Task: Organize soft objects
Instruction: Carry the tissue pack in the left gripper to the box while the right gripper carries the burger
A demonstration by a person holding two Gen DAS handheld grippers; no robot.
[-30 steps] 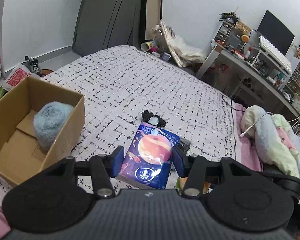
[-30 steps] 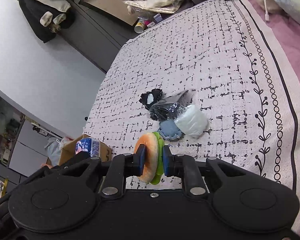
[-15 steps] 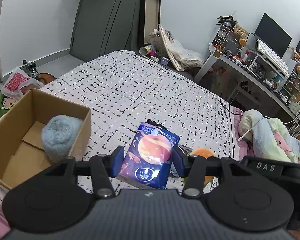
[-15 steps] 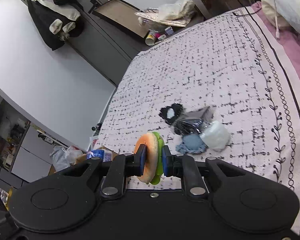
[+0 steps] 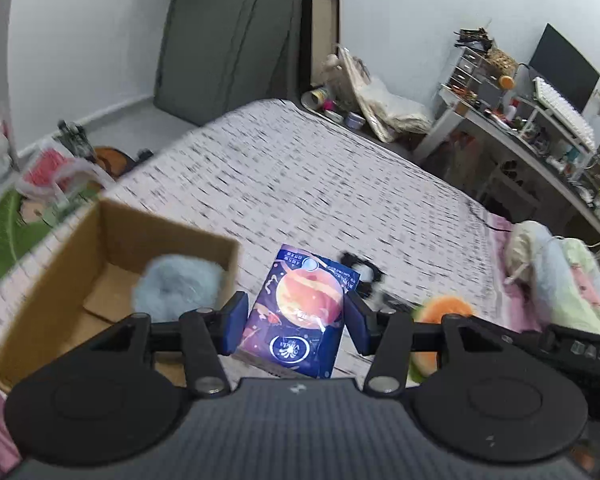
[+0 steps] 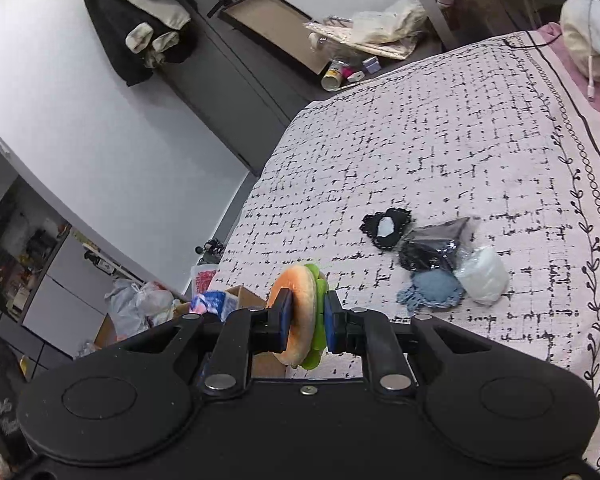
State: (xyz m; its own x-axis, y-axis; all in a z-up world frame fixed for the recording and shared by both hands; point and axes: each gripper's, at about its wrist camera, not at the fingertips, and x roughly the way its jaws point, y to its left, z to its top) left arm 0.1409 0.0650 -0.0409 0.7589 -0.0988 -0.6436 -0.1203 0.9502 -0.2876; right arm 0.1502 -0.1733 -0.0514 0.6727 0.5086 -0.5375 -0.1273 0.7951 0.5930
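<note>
Your way into the cardboard box (image 5: 112,240) is open from above, though the blue fluffy ball (image 5: 176,292) fills its near corner. Beyond, the bed (image 6: 440,152) lies bare past the small pile of items (image 6: 432,256).

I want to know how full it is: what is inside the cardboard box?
Inside the cardboard box lies a fluffy light-blue ball on the bare floor flaps. The box's near corner is hidden behind the left gripper.

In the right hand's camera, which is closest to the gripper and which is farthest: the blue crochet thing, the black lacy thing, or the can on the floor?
1. Blue crochet piece, on the bed just right of the right gripper.
2. Black lacy piece, farther up the bed.
3. Can, on the floor past the bed's far end.
</note>
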